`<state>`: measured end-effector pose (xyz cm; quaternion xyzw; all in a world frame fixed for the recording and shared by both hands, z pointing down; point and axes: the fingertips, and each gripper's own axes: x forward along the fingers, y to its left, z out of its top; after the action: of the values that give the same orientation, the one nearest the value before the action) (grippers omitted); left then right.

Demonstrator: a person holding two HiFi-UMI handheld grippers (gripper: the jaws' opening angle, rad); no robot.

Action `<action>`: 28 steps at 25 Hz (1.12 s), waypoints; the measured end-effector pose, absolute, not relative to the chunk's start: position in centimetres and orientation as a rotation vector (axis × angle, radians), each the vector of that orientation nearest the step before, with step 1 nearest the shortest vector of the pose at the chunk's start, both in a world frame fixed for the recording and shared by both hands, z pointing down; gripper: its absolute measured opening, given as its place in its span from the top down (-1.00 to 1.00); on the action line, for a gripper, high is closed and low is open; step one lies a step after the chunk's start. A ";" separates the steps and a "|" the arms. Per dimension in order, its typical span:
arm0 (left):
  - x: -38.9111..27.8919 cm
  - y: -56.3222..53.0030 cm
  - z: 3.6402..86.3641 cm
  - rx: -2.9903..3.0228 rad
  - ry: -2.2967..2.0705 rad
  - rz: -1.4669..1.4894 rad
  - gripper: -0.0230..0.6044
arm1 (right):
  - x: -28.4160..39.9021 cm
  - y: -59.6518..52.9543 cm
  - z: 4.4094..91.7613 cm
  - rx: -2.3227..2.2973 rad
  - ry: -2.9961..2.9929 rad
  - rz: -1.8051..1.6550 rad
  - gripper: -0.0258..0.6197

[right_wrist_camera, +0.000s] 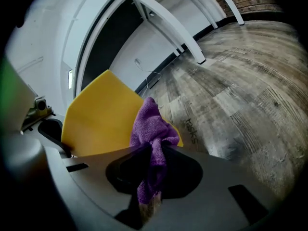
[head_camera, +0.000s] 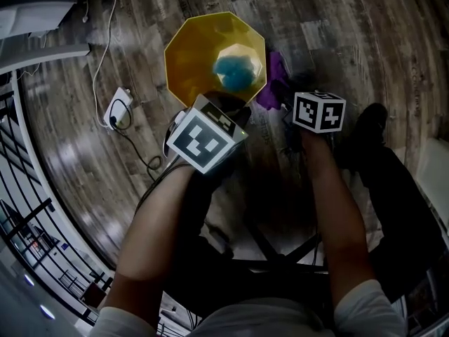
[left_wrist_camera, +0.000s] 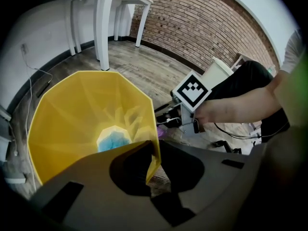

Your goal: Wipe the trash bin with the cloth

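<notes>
A yellow faceted trash bin (head_camera: pixel 203 55) stands on the wooden floor, with something blue (head_camera: pixel 235 72) lying at its bottom. My left gripper (left_wrist_camera: pixel 150 165) is shut on the bin's near rim (left_wrist_camera: pixel 154 148); in the head view its marker cube covers that spot. My right gripper (right_wrist_camera: pixel 150 174) is shut on a purple cloth (right_wrist_camera: pixel 151 129), which bunches up beyond the jaws, right by the bin's outer wall (right_wrist_camera: pixel 101 119). In the head view the cloth (head_camera: pixel 272 83) shows at the bin's right side, beyond the right gripper's cube (head_camera: pixel 319 111).
A white power strip with a cable (head_camera: pixel 118 111) lies on the floor left of the bin. White table legs (left_wrist_camera: pixel 103 23) stand behind it, a brick wall (left_wrist_camera: pixel 202 23) beyond. The person's legs and a dark shoe (head_camera: pixel 368 128) are at the right.
</notes>
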<state>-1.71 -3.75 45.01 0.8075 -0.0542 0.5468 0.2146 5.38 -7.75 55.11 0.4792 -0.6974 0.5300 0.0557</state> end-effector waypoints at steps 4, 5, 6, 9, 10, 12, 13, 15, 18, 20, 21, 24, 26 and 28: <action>-1.7 -3.7 44.8 2.241 -0.159 1.498 0.78 | 5.1 -8.0 57.5 1.423 -2.065 1.607 0.72; -1.6 -3.7 44.8 2.242 -0.160 1.493 0.78 | 5.0 -8.1 58.2 1.415 -2.048 1.609 0.72; -1.6 -3.7 44.7 2.244 -0.160 1.490 0.78 | 5.0 -8.1 58.9 1.407 -2.029 1.610 0.72; -1.5 -4.0 44.6 2.251 -0.158 1.473 0.78 | 4.5 -8.3 61.0 1.379 -1.969 1.628 0.72; -1.5 -4.1 44.6 2.251 -0.160 1.464 0.78 | 4.2 -8.4 61.7 1.367 -1.953 1.629 0.72; -1.5 -4.2 44.5 2.251 -0.170 1.451 0.78 | 3.8 -8.5 63.0 1.345 -1.924 1.616 0.72; -1.5 -4.3 44.5 2.253 -0.175 1.449 0.78 | 3.6 -8.6 63.6 1.339 -1.910 1.609 0.72; -1.4 -4.3 44.4 2.257 -0.178 1.449 0.78 | 3.5 -8.7 64.7 1.341 -1.881 1.611 0.72; -1.2 -4.3 44.3 2.264 -0.171 1.446 0.78 | 3.7 -8.7 66.1 1.352 -1.842 1.616 0.72; -1.2 -4.3 44.3 2.274 -0.169 1.453 0.78 | 3.8 -8.7 66.8 1.358 -1.818 1.603 0.72; -1.2 -4.3 44.2 2.278 -0.168 1.456 0.78 | 3.8 -8.7 67.2 1.362 -1.803 1.597 0.72; -1.2 -4.1 44.2 2.296 -0.159 1.460 0.78 | 3.9 -8.6 68.2 1.360 -1.763 1.574 0.72; -1.3 -4.1 44.2 2.316 -0.147 1.461 0.78 | 3.9 -8.6 68.5 1.346 -1.756 1.551 0.72; -1.2 -4.1 44.0 2.340 -0.136 1.445 0.74 | 4.1 -8.7 68.3 1.344 -1.756 1.537 0.72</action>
<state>-1.23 -4.12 43.96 0.8339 -0.0483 0.5150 0.1926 4.10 -8.68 68.29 0.4866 -0.6356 0.5565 0.2225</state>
